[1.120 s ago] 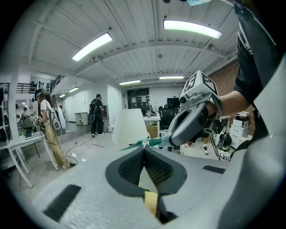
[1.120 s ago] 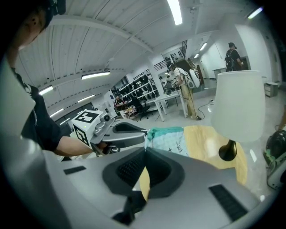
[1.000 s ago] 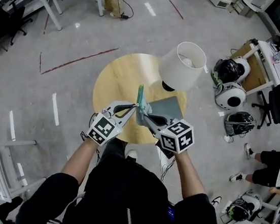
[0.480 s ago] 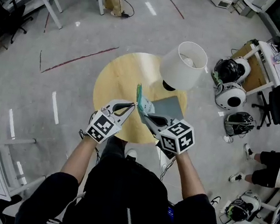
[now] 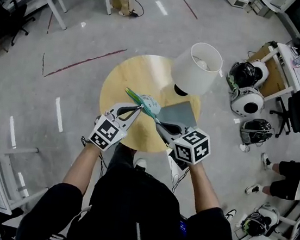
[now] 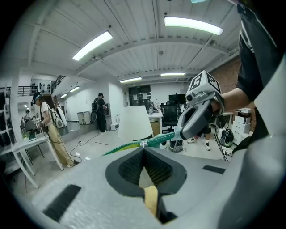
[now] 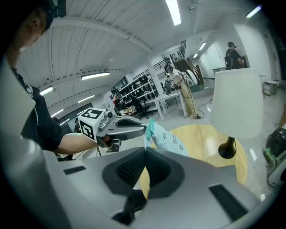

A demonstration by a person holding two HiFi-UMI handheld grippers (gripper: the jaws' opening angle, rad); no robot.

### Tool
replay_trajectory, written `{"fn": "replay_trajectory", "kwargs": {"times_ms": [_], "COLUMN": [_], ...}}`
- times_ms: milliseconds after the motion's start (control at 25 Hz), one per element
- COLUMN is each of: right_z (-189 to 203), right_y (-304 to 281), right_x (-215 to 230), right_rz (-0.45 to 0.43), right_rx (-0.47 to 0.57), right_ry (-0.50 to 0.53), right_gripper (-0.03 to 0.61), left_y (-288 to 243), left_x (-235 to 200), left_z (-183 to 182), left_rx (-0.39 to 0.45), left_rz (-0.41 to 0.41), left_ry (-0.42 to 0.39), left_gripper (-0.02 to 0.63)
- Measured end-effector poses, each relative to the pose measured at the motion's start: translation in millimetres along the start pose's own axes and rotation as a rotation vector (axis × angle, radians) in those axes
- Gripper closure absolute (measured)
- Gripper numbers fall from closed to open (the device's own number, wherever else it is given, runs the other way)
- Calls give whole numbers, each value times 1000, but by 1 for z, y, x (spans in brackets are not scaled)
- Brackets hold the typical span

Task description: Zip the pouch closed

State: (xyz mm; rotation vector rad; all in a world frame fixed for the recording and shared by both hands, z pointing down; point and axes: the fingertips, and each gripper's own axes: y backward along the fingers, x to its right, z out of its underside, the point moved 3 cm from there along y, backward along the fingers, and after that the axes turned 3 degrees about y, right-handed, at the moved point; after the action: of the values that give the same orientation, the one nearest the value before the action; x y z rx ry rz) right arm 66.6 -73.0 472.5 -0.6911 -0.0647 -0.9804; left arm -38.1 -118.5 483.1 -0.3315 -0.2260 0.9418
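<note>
Left gripper view puts the left gripper with its jaws pressed together on a small pale tab at the top edge of the pouch. The tab is probably the zip pull, though it is too small to be sure. The right gripper is likewise clamped tight, on the pouch's end. I judge that this serves as an anchor, pulling the zip line taut for the pull to run along. Between the two, the green pouch hangs in the air above the round wooden desk, clear of the lamp, so nothing drags on it.
</note>
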Motion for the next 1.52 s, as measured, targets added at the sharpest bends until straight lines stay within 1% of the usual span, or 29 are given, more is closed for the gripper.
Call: {"fn": "replay_trajectory", "kwargs": {"times_ms": [80, 160, 360, 520, 680, 880, 1160, 1360, 1520], "right_z": [1, -1, -4, -4, -4, -3, -1, -1, 0], "right_y": [-1, -3, -6, -4, -2, 0, 2, 1, 3], "right_x": [-2, -4, -4, -3, 1, 3, 4, 5, 5], "right_rz": [0, 0, -3, -4, -3, -5, -6, -12, -12], "right_rx": [-3, -3, 1, 4, 7, 10, 12, 10, 10], "right_ry": [11, 16, 16, 18, 17, 11, 3, 7, 5], "right_gripper": [572, 572, 572, 572, 572, 572, 572, 572, 572], "left_y": [0, 1, 4, 2, 3, 2, 3, 0, 4], "left_x": [0, -3, -16, -14, -23, -24, -30, -33, -41], "left_z": [3, 7, 2, 8, 10, 9, 13, 14, 17], "left_rx": [-13, -19, 21, 10, 18, 4, 11, 5, 13], "left_rz": [-3, -6, -33, -28, -51, -51, -66, -70, -97], "left_ry": [-7, 7, 58, 77, 110, 85, 131, 133, 171], "left_gripper": [609, 609, 609, 609, 609, 609, 609, 609, 609]}}
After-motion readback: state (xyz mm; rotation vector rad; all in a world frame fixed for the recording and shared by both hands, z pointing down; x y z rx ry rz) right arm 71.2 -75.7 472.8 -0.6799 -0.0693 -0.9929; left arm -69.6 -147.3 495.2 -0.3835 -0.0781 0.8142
